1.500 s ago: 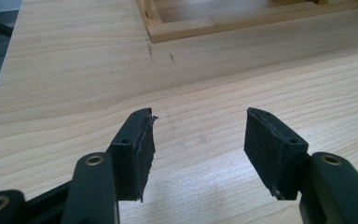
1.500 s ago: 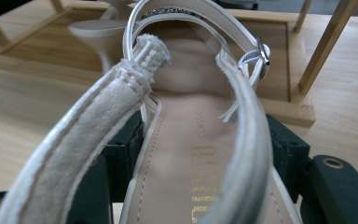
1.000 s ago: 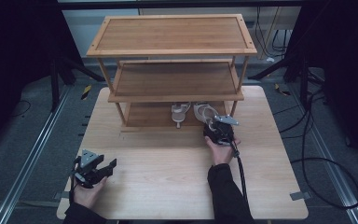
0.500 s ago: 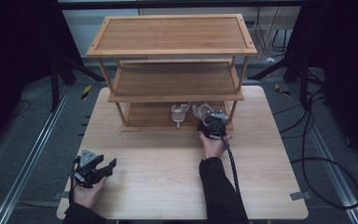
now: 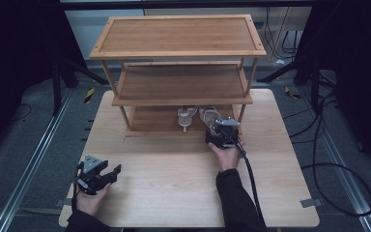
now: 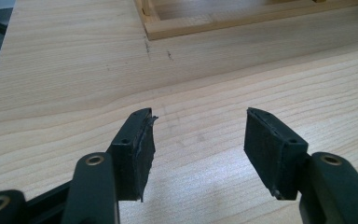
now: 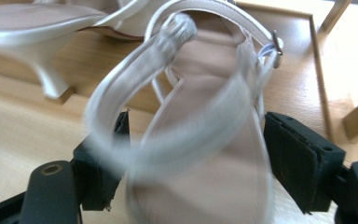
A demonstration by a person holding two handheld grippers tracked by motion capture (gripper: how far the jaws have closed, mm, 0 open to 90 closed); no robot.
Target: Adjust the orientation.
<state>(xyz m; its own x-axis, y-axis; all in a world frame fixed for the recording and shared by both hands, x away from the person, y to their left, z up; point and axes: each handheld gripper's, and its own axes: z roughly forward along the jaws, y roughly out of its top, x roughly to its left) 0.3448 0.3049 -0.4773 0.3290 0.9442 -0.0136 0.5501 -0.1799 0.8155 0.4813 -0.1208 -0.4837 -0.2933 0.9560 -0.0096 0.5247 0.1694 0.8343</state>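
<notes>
Two white strappy sandals lie on the bottom tier of a wooden shelf (image 5: 181, 87): the left sandal (image 5: 187, 116) and the right sandal (image 5: 209, 116). My right gripper (image 5: 221, 129) is at the right sandal's heel. In the right gripper view this sandal (image 7: 200, 154) lies between the jaws of my right gripper (image 7: 200, 121), which have just been opening; the right pad (image 7: 291, 158) stands a little off it. The other sandal (image 7: 37, 28) lies beyond, at the upper left. My left gripper (image 5: 110, 174) rests at the table's near left, open and empty (image 6: 198, 116).
The three-tier shelf stands at the back of the light wooden table (image 5: 174, 183); its right front post (image 5: 244, 108) is close beside my right gripper. A cable (image 5: 251, 179) trails back from the right gripper along the forearm.
The right hand pushed in toward the bottom tier with the sandal, then eased back slightly. Its jaws stand wider. The left hand and gripper have stayed still.
</notes>
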